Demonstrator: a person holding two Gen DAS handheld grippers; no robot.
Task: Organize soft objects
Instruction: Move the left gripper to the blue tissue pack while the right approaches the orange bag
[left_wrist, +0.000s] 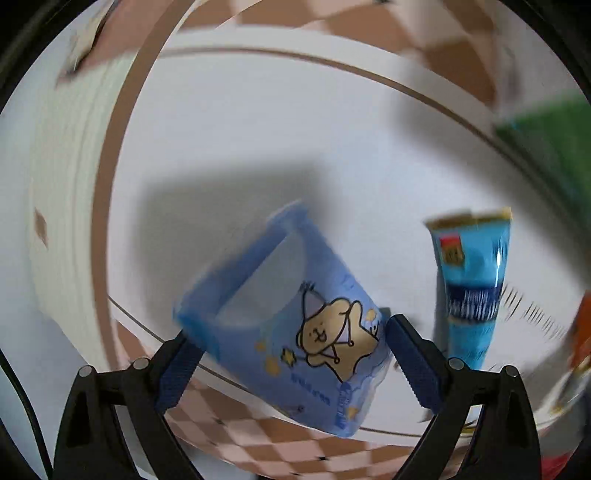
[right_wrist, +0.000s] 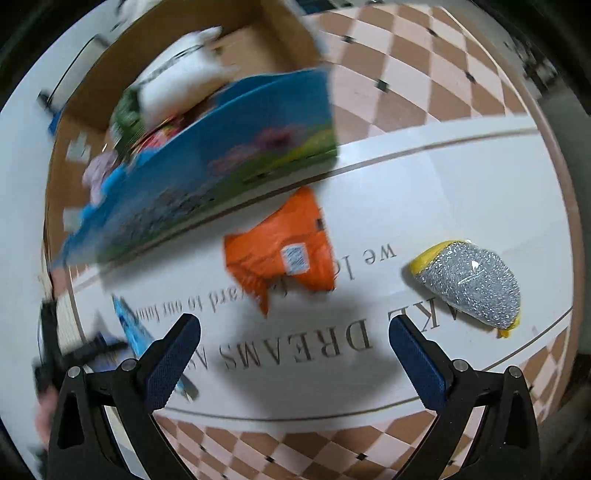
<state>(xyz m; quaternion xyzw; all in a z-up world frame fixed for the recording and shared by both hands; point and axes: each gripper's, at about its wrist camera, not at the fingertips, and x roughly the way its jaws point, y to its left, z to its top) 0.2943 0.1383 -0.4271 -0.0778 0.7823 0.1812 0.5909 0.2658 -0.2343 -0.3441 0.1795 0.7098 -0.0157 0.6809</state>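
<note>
In the left wrist view my left gripper (left_wrist: 291, 354) is shut on a soft blue tissue pack (left_wrist: 295, 314) printed with a cartoon dog, held tilted above the white mat (left_wrist: 258, 129). A blue tube (left_wrist: 469, 288) lies on the mat just to its right. In the right wrist view my right gripper (right_wrist: 295, 350) is open with nothing between its fingers, hovering over the mat's printed lettering. Ahead of it lie an orange packet (right_wrist: 280, 254) and, to the right, a silver scrubber with yellow edges (right_wrist: 469, 284). The blue tube (right_wrist: 136, 332) shows again at the left.
A blue and green storage box (right_wrist: 207, 162) holding several soft items stands behind the orange packet, blurred by motion. A cardboard box (right_wrist: 258, 33) sits behind it. Checkered tablecloth (right_wrist: 424, 74) surrounds the mat. A green box side (left_wrist: 546, 147) shows at the upper right.
</note>
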